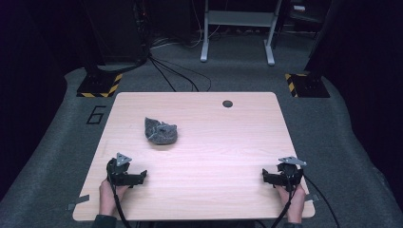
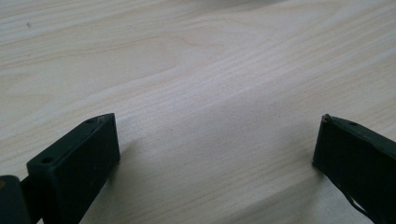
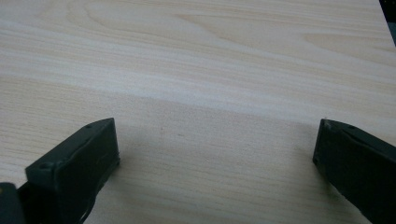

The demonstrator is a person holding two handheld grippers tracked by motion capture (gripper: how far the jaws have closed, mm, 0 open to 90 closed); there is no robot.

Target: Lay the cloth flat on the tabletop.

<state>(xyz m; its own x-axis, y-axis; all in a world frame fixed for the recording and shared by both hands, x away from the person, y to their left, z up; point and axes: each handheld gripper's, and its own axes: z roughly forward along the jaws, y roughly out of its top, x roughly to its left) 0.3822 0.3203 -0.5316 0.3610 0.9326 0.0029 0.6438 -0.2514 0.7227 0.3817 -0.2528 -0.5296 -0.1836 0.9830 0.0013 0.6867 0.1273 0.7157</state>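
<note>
both pairs of jaws stand spread wide with nothing between them. seen from the left gripper view, the two black jaws rise at the lower left and lower right corners of the frame, and bare pale wood grain of the counter [image 2: 210,93] lies in the gap. the right gripper view shows the same arrangement: dark jaws at the lower corners, light wood between.

from the high view, the left gripper [image 1: 141,175] sits at the lower left of the frame, close to the counter's near edge, held by a hand [image 1: 110,195] that enters from the bottom. the right gripper [image 1: 266,176] sits at the lower right, held by the other hand [image 1: 295,203], with a dark cable trailing off toward the bottom edge. each gripper points toward the middle of the counter, and the two are well apart.

a crumpled grey cloth [image 1: 160,131] lies in a heap on the counter, left of centre in the frame, above the left gripper and well apart from both. a small dark round hole [image 1: 227,103] marks the counter near its far edge.
</note>
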